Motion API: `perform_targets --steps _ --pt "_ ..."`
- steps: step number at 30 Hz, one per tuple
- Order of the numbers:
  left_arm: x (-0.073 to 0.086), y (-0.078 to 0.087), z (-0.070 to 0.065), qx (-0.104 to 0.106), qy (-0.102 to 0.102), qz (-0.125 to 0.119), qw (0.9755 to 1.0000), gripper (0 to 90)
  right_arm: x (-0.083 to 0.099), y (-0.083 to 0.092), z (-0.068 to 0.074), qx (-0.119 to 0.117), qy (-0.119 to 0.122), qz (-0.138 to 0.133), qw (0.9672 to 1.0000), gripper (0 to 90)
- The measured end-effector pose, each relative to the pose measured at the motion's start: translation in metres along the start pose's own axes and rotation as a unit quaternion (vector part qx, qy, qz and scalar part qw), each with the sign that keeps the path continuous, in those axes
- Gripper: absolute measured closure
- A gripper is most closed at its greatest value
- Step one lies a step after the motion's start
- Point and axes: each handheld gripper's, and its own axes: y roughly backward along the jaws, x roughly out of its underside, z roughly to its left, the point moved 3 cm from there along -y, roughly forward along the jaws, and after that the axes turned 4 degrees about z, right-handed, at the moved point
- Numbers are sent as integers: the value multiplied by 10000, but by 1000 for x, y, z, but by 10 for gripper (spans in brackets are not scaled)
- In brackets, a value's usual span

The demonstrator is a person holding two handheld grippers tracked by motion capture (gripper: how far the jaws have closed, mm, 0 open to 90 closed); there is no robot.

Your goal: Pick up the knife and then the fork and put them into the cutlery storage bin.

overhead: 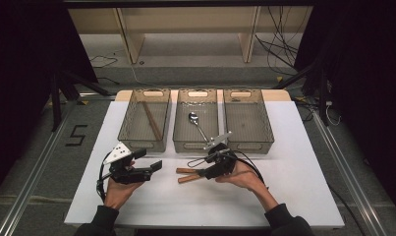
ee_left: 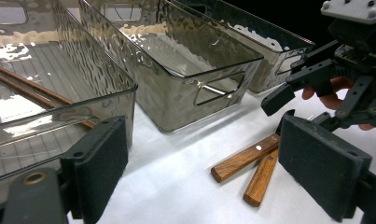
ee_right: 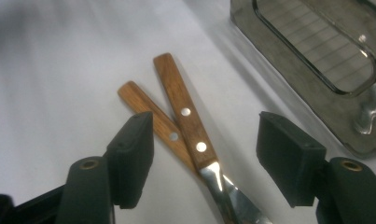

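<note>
Two wooden-handled metal utensils [overhead: 188,175] lie crossed on the white table in front of the middle bin. In the right gripper view their handles [ee_right: 183,109] sit between the jaws of my right gripper [ee_right: 206,140]. The pads stand on either side without touching them, so it is open. My right gripper [overhead: 204,168] points left over the blade ends. My left gripper [overhead: 150,160] hovers to the left of the handles, open and empty. In the left gripper view, the handles [ee_left: 244,158] lie ahead between the wide pads of my left gripper [ee_left: 204,140].
Three clear bins stand in a row behind the utensils. The left bin [overhead: 136,143] holds chopsticks [overhead: 151,122]. The middle bin [overhead: 195,146] holds a spoon [overhead: 197,123]. The right bin [overhead: 249,145] has nothing in it. White tabletop [overhead: 294,196] surrounds the hands.
</note>
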Motion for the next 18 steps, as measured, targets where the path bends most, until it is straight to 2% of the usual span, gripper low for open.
perform_targets --steps 9,18 --pt "2 3 1 0 -2 16 10000 158 3 -8 0 34 140 292 9995 523" --pt "3 1 1 9 4 36 10000 158 5 -16 2 69 418 472 9980 642"
